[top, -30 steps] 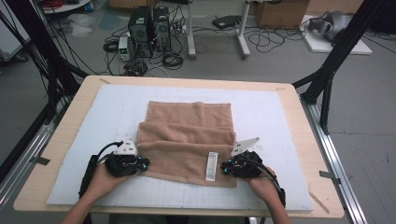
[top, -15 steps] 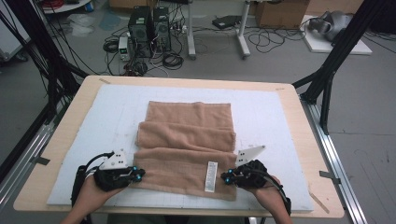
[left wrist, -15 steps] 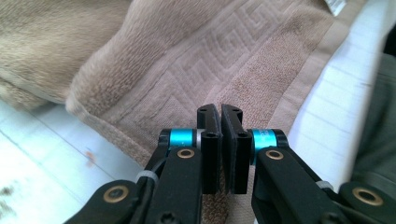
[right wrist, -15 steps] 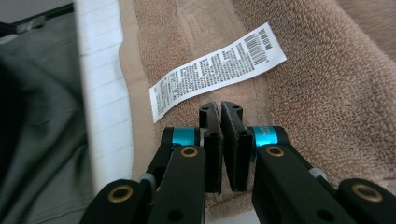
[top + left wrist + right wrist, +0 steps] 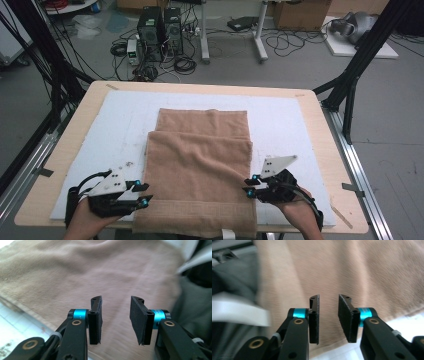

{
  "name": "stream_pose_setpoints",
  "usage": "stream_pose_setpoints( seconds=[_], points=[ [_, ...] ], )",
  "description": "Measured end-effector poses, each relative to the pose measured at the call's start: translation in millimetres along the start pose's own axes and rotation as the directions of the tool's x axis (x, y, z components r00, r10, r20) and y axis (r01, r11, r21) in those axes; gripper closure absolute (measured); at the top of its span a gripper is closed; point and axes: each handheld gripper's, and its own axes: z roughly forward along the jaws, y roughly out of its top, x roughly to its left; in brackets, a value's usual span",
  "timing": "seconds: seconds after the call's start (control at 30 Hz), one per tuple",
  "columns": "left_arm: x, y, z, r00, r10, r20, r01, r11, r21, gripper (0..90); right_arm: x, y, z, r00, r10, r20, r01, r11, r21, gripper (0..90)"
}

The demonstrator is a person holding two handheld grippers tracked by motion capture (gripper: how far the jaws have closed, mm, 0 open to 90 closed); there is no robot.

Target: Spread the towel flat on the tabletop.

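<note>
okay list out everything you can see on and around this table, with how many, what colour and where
towel: one, tan, folded, middle of the mat, near edge hanging over the table's front
mat: one, white, covering the tabletop
table: one, light wood
computer towers: two, black, on the floor beyond the table
cables: many, black, across the floor
frame struts: black, either side
left gripper: black with blue rings, at the towel's left edge, jaws just opening, nothing between
right gripper: same, right edge
</note>
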Motion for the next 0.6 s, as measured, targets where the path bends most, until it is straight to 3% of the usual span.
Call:
stream_pose_setpoints(
  seconds=[0.03, 0.17, 0.23, 0.27, 0.33, 0.43, 0.53, 0.6],
  points=[
    [4.4, -1.9, 7.6, 0.9999, -0.003, -0.011, 0.003, 1.0, 0.005, 62.0, -4.4, -1.3, 7.0, 0.9999, 0.003, 0.011, -0.003, 1.0, 0.023, 66.9],
    [20.9, -13.0, 38.4, 0.9989, -0.035, -0.031, 0.037, 0.9971, 0.066, 60.2, -15.2, -9.2, 33.9, 0.9985, 0.036, -0.042, -0.032, 0.996, 0.081, 65.9],
    [25.4, -18.1, 49.2, 0.9986, -0.04, -0.034, 0.043, 0.9937, 0.104, 58.4, -15.6, -13.3, 46.6, 0.9982, 0.039, -0.046, -0.033, 0.99, 0.136, 69.9],
    [26.0, -20.1, 53.3, 0.9987, -0.039, -0.033, 0.042, 0.9917, 0.121, 58.8, -14.2, -14.3, 47.8, 0.9989, 0.032, -0.034, -0.027, 0.992, 0.122, 73.8],
    [25.0, -21.8, 53.9, 0.9992, -0.033, -0.022, 0.035, 0.994, 0.103, 66.4, -14.2, -15.1, 48.2, 0.998, 0.057, -0.027, -0.053, 0.992, 0.114, 81.3],
    [20.9, -20.1, 52.8, 0.999, -0.041, -0.016, 0.042, 0.9926, 0.114, 83.3, -11.6, -15.3, 48.0, 0.999, 0.028, -0.034, -0.024, 0.993, 0.113, 87.1],
    [16.9, -19.6, 48.1, 0.9993, -0.035, 0.008, 0.034, 0.9918, 0.123, 84.8, -9.6, -16.2, 47.6, 0.9973, 0.034, -0.065, -0.027, 0.994, 0.109, 87.9],
    [11.3, -21.5, 38.2, 0.9986, -0.041, 0.033, 0.038, 0.9946, 0.097, 84.9, -3.9, -16.8, 45.8, 0.994, 0.026, -0.106, -0.015, 0.994, 0.109, 87.9]
  ],
)
